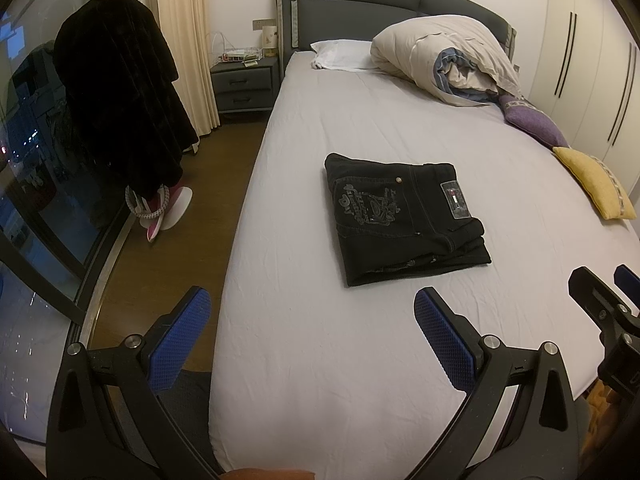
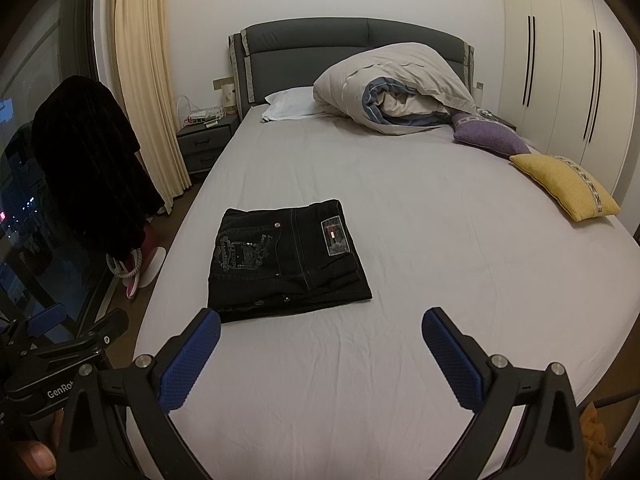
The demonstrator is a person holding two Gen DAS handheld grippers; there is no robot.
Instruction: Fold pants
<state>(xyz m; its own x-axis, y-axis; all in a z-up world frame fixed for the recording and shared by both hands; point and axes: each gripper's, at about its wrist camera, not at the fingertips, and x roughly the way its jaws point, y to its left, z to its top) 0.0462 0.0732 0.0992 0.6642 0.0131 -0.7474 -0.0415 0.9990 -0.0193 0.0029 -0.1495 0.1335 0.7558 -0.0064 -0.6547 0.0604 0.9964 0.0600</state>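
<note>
**Both grippers apart, pants folded on the bed**

My left gripper (image 1: 312, 316) hangs over the near edge of the bed (image 1: 360, 360), its blue pads spread wide with nothing between them. My right gripper (image 2: 320, 336) sits beside it, jaws equally wide and empty. The black pants (image 1: 404, 216) lie folded in a compact rectangle on the grey sheet, back pocket embroidery up, just beyond both sets of fingertips and touching neither. A rumpled duvet (image 2: 392, 88) is heaped far right by the headboard.

Black pants (image 2: 286, 258) lay folded at centre frame on the grey bed (image 2: 440, 260). The right gripper (image 2: 320, 340) hung wide apart at the bottom, clear of them.
</note>
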